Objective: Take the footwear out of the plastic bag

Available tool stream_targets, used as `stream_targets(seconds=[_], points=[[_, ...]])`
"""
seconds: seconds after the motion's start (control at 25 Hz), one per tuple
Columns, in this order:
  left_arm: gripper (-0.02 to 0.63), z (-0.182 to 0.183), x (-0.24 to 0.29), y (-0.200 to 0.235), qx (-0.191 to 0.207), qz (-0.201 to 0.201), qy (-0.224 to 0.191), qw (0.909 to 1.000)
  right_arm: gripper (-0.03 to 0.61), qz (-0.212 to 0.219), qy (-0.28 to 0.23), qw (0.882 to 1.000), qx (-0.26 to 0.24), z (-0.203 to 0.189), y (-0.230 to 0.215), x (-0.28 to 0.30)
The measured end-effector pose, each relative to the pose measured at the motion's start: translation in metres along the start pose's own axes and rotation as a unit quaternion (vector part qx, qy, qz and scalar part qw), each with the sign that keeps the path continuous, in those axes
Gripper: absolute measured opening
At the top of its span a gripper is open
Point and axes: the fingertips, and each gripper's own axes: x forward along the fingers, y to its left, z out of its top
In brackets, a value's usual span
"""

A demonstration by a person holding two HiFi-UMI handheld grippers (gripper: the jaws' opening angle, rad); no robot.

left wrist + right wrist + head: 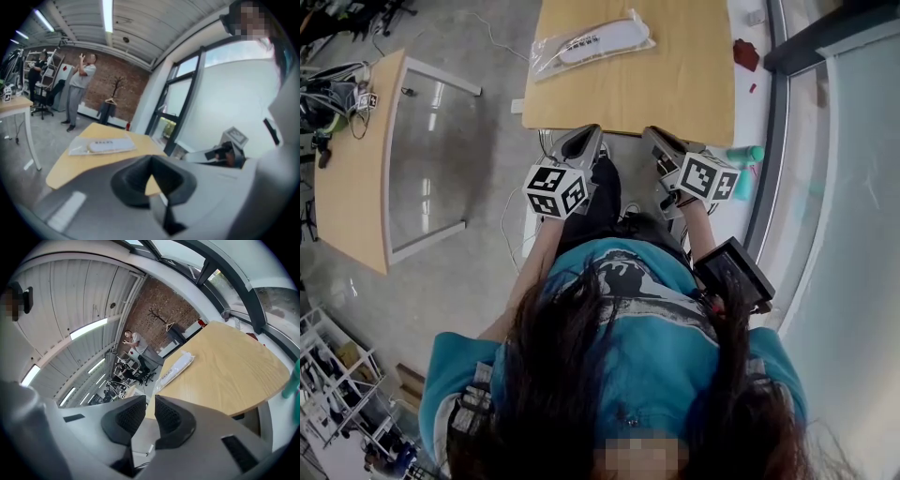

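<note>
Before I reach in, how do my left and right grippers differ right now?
The left gripper has its jaws shut; the right gripper has them slightly apart. The left gripper is held level; the right gripper is rolled sideways. Both are empty and face the plastic bag on the table.

An industrial lab or workshop is shown. A brick wall (119, 75) and a ribbed ceiling (140, 28) with strip lights (107, 14) are seen at the far end, above a bare grey floor (441, 291). Wooden surfaces (675, 84) are set well apart. Cables (508, 225) are trailed over the floor, racks (337, 375) at the near left are loaded with gear, and an office chair (41, 99) is placed far left. Tall glazing (853, 187) is set along the right.
</note>
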Motion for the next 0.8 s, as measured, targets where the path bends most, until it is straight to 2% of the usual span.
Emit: stream_targets(seconds=[0.16, 0.4, 0.64, 0.8], points=[[0.003, 0.031, 0.039, 0.037, -0.001, -0.013, -0.005, 0.9999, 0.067, -0.019, -0.002, 1.000, 0.001, 0.036, -0.013, 0.037], [0.003, 0.065, 0.076, 0.098, -0.015, -0.023, -0.003, 0.9996, 0.067, -0.049, 0.002, 0.999, 0.009, 0.068, -0.021, 0.090], [0.003, 0.077, 0.101, 0.144, -0.031, -0.037, 0.009, 0.9988, 0.067, -0.111, -0.008, 0.994, 0.018, 0.090, -0.041, 0.131], [0.003, 0.082, 0.110, 0.172, -0.041, -0.046, 0.009, 0.9981, 0.067, -0.121, -0.015, 0.992, 0.042, 0.095, -0.049, 0.152]])
